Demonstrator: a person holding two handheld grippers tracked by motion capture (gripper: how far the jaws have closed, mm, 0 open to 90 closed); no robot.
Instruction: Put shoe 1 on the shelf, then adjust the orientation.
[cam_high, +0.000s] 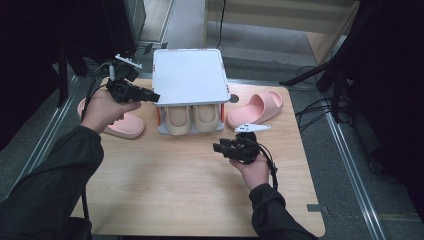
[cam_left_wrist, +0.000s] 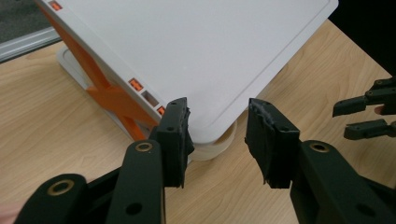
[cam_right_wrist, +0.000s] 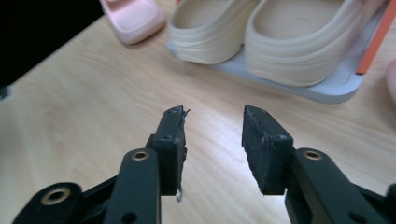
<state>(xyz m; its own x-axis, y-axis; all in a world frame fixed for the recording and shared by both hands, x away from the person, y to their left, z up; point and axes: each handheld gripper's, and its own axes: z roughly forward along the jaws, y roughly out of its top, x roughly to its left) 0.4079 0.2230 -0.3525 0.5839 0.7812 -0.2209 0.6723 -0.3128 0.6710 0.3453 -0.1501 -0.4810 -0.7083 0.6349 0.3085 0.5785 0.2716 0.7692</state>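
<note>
While the left gripper (cam_high: 150, 95) hovers at the near left corner of the white shoe rack (cam_high: 188, 75), its jaws stand apart with nothing between them, one pad close to the rack's top shelf edge in the left gripper view, though contact cannot be made out. To its left, a pink slipper (cam_high: 122, 125) lies near the tabletop's (cam_high: 175, 190) left edge, partly under the person's left hand (cam_high: 102, 110). The rack sits at the middle of the far edge; it has a flat white top with rounded corners, orange side struts (cam_left_wrist: 105, 91) and a grey base shelf, on which a pair of beige slippers (cam_high: 192, 120) stands side by side, their rounded ends facing the near edge. Right of the rack, a second pink slipper (cam_high: 256, 107) lies tilted near the far right corner, with a small dark round mark on the tabletop just beside the rack. The right gripper (cam_high: 220, 148) hangs over the tabletop in front of the rack, right of centre, its jaws likewise parted and empty, aimed toward the beige pair in the right gripper view. The whole near half of the tabletop is bare wood, giving open room between the rack's front and the near edge.
</note>
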